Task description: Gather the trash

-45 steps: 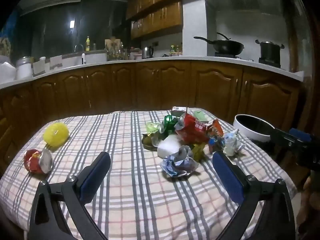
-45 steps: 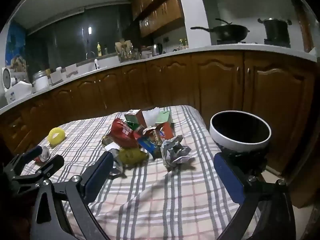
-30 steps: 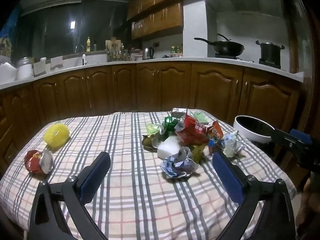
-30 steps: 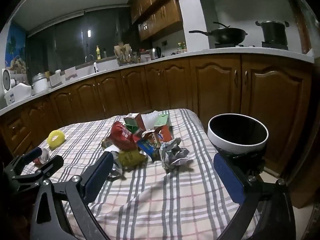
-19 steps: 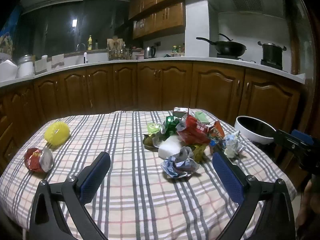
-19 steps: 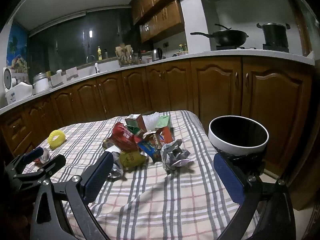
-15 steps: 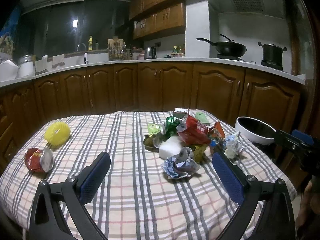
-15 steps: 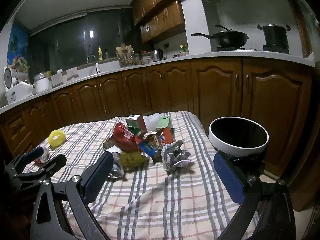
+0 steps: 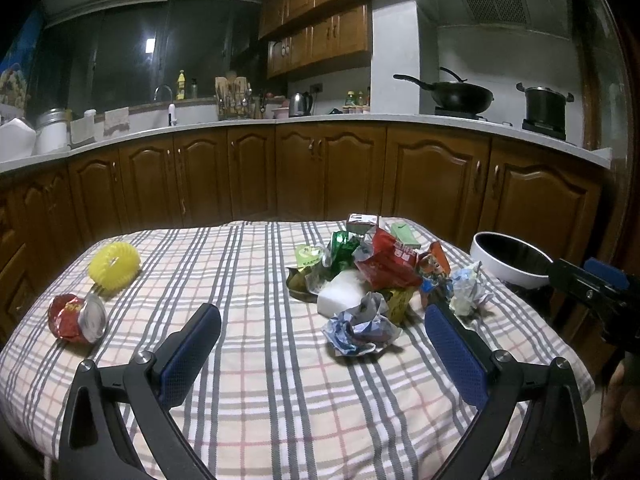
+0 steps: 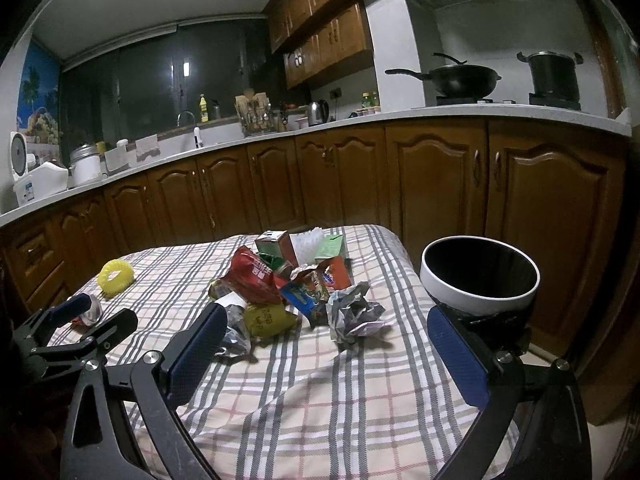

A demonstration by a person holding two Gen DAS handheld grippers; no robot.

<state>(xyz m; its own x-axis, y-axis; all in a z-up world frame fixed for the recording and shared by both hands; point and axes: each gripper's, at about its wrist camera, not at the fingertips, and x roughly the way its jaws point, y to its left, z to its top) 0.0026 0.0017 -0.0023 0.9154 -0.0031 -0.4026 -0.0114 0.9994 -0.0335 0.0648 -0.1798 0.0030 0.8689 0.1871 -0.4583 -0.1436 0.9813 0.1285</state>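
A heap of trash (image 9: 372, 268) lies on the checked tablecloth (image 9: 256, 380): red snack bags, green wrappers, a small carton and crumpled paper balls (image 9: 360, 326). It also shows in the right wrist view (image 10: 296, 288). A crushed red can (image 9: 76, 318) and a yellow ring (image 9: 114, 266) lie at the table's left. A white bin with a black inside (image 10: 480, 278) stands off the table's right edge. My left gripper (image 9: 320, 332) is open and empty, short of the heap. My right gripper (image 10: 324, 340) is open and empty, near a paper ball (image 10: 354, 316).
Brown kitchen cabinets (image 9: 320, 168) and a white counter run behind the table. A wok (image 9: 456, 94) and a pot (image 9: 544, 106) sit on the stove at the right. The right gripper (image 9: 592, 284) shows at the right edge of the left wrist view.
Both views have drifted slightly back and up. Nothing on the table has moved and both grippers stay open.
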